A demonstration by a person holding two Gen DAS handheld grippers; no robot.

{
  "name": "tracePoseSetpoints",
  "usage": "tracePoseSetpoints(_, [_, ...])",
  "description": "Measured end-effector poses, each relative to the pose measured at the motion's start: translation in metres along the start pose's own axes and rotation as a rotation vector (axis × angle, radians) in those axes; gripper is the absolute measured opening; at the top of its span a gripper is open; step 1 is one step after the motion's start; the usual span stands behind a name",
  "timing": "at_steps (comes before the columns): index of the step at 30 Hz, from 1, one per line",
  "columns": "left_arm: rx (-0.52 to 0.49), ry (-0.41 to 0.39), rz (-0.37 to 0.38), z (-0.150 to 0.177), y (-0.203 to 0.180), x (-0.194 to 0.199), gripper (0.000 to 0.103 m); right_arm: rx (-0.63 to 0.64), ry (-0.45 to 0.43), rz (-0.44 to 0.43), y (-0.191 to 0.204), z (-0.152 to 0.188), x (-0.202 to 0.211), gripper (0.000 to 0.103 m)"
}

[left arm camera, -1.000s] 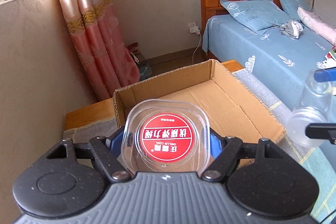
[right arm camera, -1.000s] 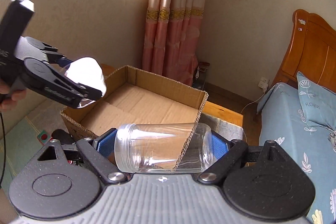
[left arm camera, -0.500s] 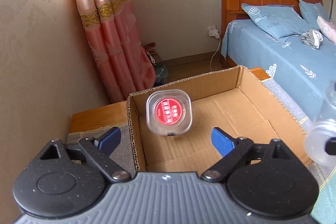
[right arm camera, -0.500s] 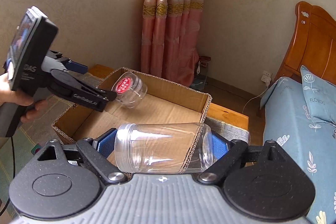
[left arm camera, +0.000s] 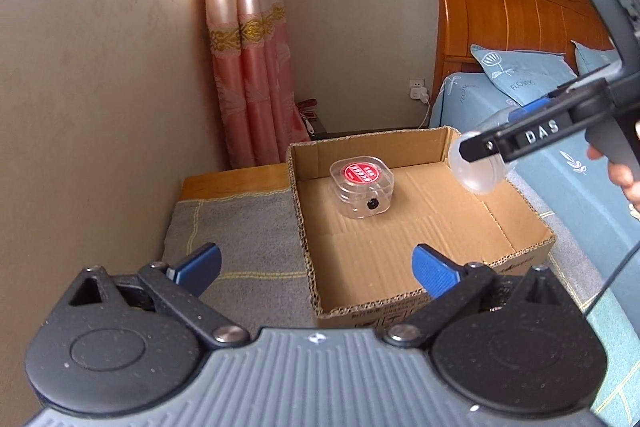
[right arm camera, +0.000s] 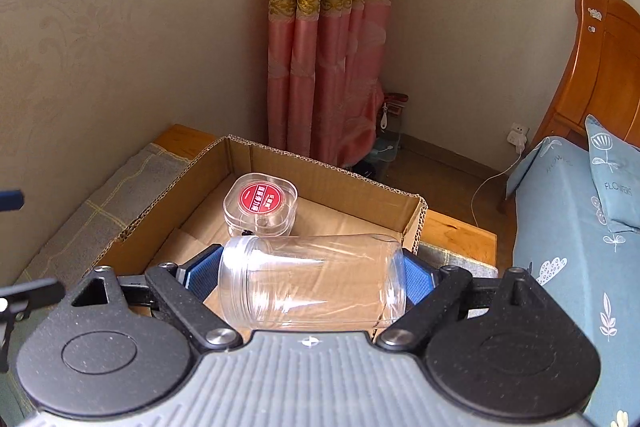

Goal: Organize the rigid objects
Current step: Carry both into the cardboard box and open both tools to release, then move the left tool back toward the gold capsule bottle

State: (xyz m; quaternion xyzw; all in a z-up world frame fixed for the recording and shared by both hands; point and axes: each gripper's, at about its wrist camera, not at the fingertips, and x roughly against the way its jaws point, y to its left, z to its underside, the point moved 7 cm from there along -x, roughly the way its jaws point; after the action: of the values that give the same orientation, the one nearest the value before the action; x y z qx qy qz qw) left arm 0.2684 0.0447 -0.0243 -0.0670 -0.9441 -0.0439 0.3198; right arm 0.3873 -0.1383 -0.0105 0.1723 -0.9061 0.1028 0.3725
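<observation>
A small clear plastic box with a red round label (left arm camera: 362, 191) (right arm camera: 262, 205) lies inside the open cardboard box (left arm camera: 400, 255) (right arm camera: 320, 163), near its far left corner. My left gripper (left arm camera: 316, 259) hangs back over the box's near left corner. Its jaws are opening wide and nothing is between them. My right gripper (right arm camera: 312, 267) is shut on a clear plastic jar (right arm camera: 312, 287) held sideways by its two ends. In the left wrist view that right gripper (left arm camera: 500, 147) holds the jar (left arm camera: 476, 171) above the box's right side.
The cardboard box sits on a grey blanket (left arm camera: 240, 227) over a wooden platform (left arm camera: 236, 179) against a beige wall. A pink curtain (left arm camera: 252, 67) hangs behind. A blue bed (right arm camera: 560, 227) with a wooden headboard lies to the right. A hand (left arm camera: 624, 179) grips the right tool.
The left gripper opened and let go of the red-labelled box, which dropped into the cardboard box. The left gripper then drew back. The right gripper carried the jar closer over the box.
</observation>
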Motion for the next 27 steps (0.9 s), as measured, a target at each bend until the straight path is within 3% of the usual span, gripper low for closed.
tracePoseSetpoints(5, [0.07, 0.009, -0.026, 0.019, 0.017, 0.008, 0.101, -0.034, -0.002, 0.036, -0.004, -0.018, -0.019, 0.093])
tracePoseSetpoints(9, [0.087, 0.026, -0.028, 0.032, 0.023, 0.01, 0.101, -0.042, -0.007, 0.05, -0.003, -0.016, -0.017, 0.103])
tracePoseSetpoints(27, [0.037, 0.03, -0.013, 0.056, 0.004, 0.032, 0.101, -0.011, -0.082, 0.012, 0.026, 0.045, 0.055, 0.103])
